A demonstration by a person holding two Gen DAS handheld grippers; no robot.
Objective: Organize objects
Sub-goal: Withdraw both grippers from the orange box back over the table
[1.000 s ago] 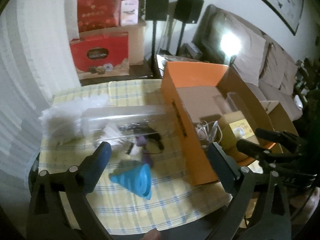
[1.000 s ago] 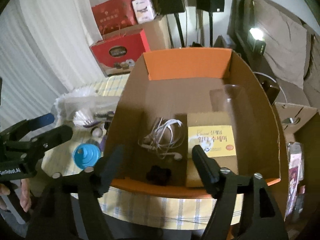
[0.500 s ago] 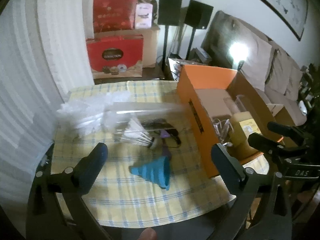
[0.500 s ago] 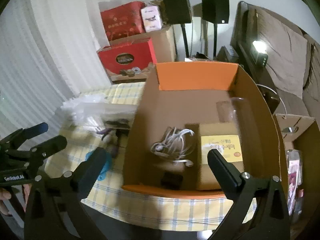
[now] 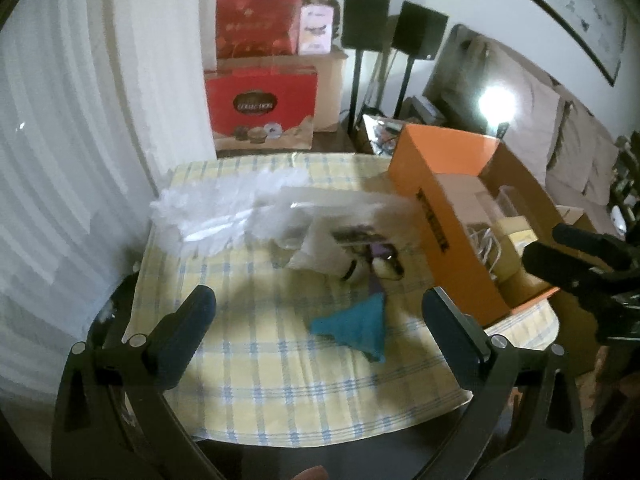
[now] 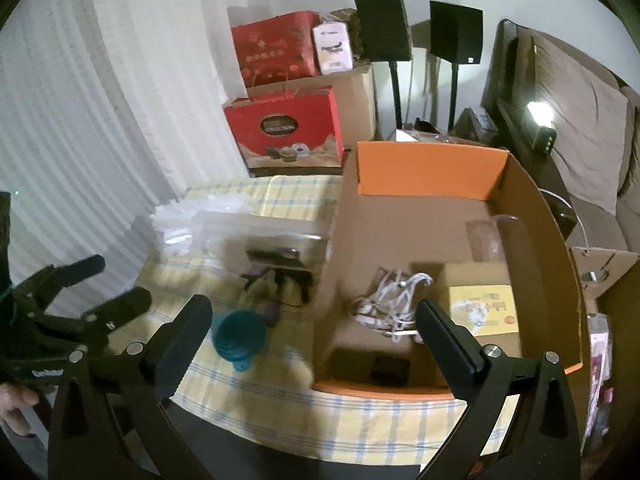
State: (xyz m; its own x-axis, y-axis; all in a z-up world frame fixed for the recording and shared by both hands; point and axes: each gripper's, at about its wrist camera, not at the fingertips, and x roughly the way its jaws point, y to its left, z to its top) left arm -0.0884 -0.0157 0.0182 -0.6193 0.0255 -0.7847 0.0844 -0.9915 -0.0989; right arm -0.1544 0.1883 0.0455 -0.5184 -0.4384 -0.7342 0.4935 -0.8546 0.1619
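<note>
The blue funnel (image 5: 354, 330) lies on its side on the checked cloth (image 5: 260, 380) near the desk's front edge, just left of the orange box (image 5: 452, 240). Inside the box sit white earphones (image 6: 390, 300), a yellow packet (image 6: 482, 310) and a small black item (image 6: 390, 368). Behind the funnel lies a blurred clutter, seemingly a clear tube (image 5: 320, 216) and white feathers (image 5: 208, 216), toward the desk's left edge. The left gripper (image 5: 320, 320) hangs above the cloth, spread wide and empty; the right gripper (image 6: 316, 328) is likewise spread over the box's front left corner.
</note>
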